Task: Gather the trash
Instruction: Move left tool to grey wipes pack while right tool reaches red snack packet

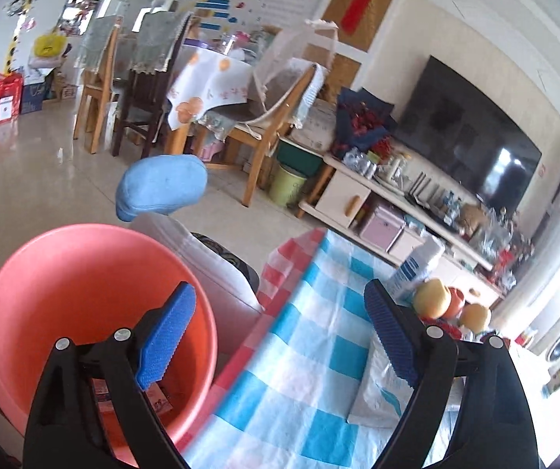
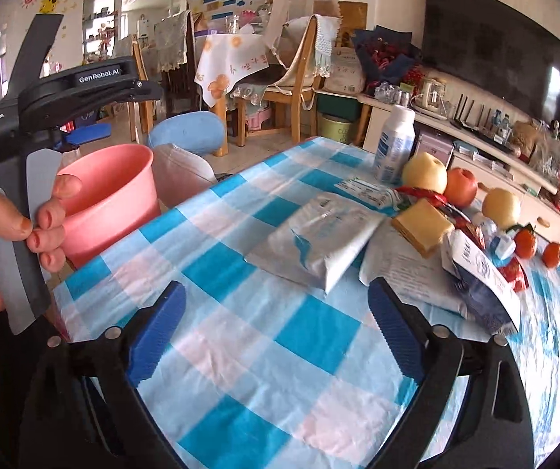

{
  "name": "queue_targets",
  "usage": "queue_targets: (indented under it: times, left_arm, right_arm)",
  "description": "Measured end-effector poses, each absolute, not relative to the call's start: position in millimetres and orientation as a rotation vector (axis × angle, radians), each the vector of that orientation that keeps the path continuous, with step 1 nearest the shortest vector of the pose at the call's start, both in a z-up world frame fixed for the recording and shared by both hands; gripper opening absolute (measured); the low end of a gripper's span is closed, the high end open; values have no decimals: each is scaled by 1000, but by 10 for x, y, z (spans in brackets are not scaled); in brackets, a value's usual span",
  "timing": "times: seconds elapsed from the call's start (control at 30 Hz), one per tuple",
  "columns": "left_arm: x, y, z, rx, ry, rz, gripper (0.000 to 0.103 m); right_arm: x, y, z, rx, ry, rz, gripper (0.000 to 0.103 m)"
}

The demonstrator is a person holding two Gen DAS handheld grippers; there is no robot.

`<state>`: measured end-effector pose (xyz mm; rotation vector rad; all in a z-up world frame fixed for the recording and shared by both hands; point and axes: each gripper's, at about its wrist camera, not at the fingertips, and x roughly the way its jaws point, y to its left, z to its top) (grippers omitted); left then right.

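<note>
Table: the checked cloth (image 2: 264, 312) is taking up most of the right wrist view, with trash piling toward its far right side.
Bin: the pink bucket (image 1: 84, 293) is sitting just off the table's left edge, and some packaging is already lying at the bottom.
Trash: the grey mailer bag (image 2: 319, 234) is lying flat mid-table, nearest to both tools; wrappers and a yellow box (image 2: 420, 226) are crowding against the fruit behind it.
Left gripper (image 1: 280, 332): hanging spread wide and holding nothing, straddling bucket rim and table edge.
Right gripper (image 2: 276, 332): also gaping wide and carrying nothing, hovering over bare cloth just short of the mailer.
Tip: I'd be going for the mailer's raised near edge, keeping clear of the apples.
Views: only the left is looking into the bucket; only the right is showing the full trash pile and the hand (image 2: 6, 242) gripping the left tool.
</note>
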<state>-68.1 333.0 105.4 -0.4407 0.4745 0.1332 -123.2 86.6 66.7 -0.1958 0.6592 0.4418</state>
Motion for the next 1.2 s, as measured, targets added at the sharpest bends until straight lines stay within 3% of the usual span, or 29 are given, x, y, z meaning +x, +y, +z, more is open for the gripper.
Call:
queue_targets:
  times: [0.63, 1.2]
  left_arm:
    - [-440, 2297, 968, -143, 563, -50, 87]
    - [-24, 1598, 490, -12, 799, -262, 85]
  right_arm:
    - [-1116, 2, 757, -4, 695, 337, 99]
    - [-736, -1219, 785, 261, 786, 167, 99]
